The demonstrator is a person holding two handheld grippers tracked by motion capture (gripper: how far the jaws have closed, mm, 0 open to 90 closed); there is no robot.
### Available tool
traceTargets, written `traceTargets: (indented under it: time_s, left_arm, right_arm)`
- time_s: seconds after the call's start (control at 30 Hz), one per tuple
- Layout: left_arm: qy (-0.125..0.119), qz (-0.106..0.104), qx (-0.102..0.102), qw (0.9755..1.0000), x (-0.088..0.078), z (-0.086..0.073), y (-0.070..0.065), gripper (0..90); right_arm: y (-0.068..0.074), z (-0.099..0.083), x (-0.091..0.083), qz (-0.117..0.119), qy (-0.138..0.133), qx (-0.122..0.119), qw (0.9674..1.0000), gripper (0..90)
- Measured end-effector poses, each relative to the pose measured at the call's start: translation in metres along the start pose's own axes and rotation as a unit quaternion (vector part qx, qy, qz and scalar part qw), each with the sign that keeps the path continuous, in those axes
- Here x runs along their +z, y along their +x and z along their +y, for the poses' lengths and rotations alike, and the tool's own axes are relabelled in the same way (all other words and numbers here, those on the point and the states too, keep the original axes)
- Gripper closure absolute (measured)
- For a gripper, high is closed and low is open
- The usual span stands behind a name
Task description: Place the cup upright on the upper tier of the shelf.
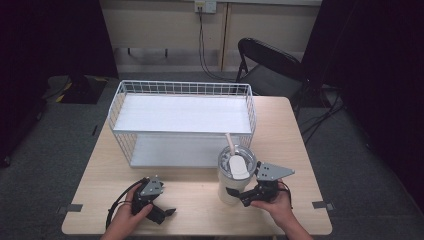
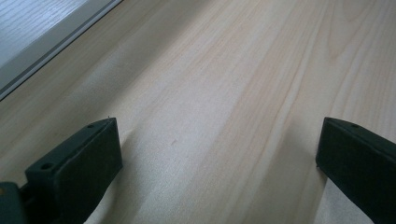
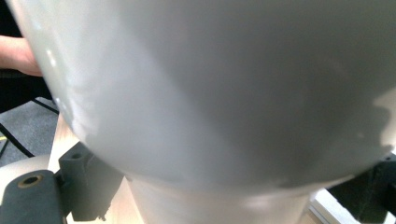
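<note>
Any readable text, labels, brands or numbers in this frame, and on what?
None can be read.
Tumbler: plain white wall, no print showing, including close up in the right gripper view.
Wire rack, table, both grippers: no markings.
Wall outlet: too small to tell.

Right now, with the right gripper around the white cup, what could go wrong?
1. The right gripper holds the cup low on its narrow base, so the tall cup could tip when lifted.
2. The straw stands up and could catch on the wire rack.
3. The left gripper is open and apart, so it gives no support.
</note>
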State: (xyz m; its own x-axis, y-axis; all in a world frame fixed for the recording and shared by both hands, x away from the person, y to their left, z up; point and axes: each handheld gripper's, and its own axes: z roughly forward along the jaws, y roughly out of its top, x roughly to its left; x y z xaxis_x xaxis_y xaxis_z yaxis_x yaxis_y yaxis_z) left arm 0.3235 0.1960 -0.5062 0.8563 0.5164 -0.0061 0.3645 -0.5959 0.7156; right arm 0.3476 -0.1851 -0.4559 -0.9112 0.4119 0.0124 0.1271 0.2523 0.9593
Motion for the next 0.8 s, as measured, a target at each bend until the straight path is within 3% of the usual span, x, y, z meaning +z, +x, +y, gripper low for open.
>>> traceTargets:
  time_s: [0.3, 0.5, 0.7, 0.8]
  left_arm:
    - [0.000, 0.000, 0.000, 1.0000, 0.000, 0.000, 0.000, 0.0]
    - [0.000, 0.000, 0.000, 1.0000, 0.000, 0.000, 0.000, 0.0]
    - [0.000, 0.000, 0.000, 1.0000, 0.000, 0.000, 0.000, 0.0]
    - [0.000, 0.000, 0.000, 1.0000, 0.000, 0.000, 0.000, 0.0]
  right_arm:
    - [0.004, 0.002, 0.001, -0.001, 0.000, -0.026, 0.9997, 10.1]
    - [0.000, 0.001, -0.001, 0.001, -0.015, -0.001, 0.9999, 10.1]
    - [-0.004, 0.006, -0.008, -0.008, -0.026, 0.003, 0.9996, 10.2]
    - [-0.005, 0.010, -0.010, -0.012, -0.020, -0.005, 0.9997, 10.2]
